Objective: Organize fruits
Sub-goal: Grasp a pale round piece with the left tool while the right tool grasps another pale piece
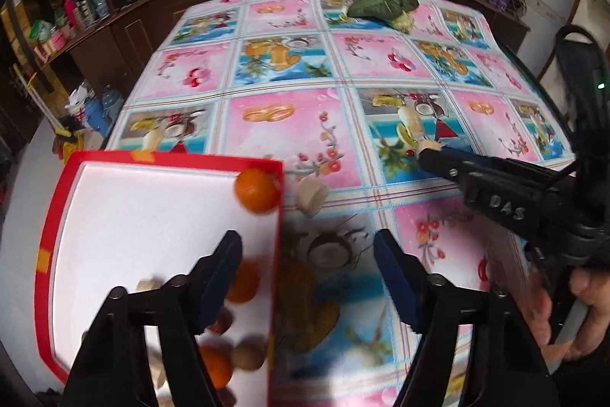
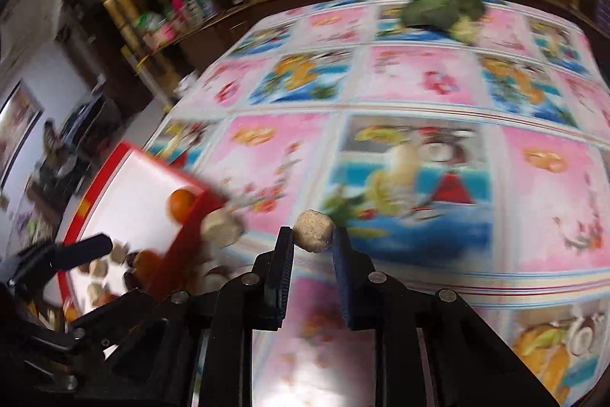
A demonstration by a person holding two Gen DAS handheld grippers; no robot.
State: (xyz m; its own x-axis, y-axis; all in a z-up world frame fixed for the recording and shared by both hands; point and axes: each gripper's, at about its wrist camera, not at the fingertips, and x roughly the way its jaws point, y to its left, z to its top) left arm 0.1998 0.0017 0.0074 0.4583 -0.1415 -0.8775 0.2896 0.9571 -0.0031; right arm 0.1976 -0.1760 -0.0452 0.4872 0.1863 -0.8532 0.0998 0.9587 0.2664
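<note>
A red-rimmed white tray (image 1: 57,201) lies at the table's left edge and holds an orange (image 1: 256,190) at its far right corner, more oranges, a brown round fruit (image 1: 248,353) and small pieces near me. My left gripper (image 1: 308,256) is open and empty, straddling the tray's right rim. My right gripper (image 2: 313,233) is shut on a small beige round fruit (image 2: 314,230), held above the tablecloth; it also shows in the left wrist view (image 1: 427,151). A pale beige chunk (image 1: 312,195) lies on the cloth just right of the tray, also in the right wrist view (image 2: 223,227).
The table (image 1: 343,71) wears a pink-and-blue fruit-print cloth. A leafy green vegetable (image 1: 385,4) lies at its far edge. A dark wooden cabinet with bottles (image 1: 84,2) stands at the left and behind. A hand (image 1: 583,311) holds the right gripper's handle.
</note>
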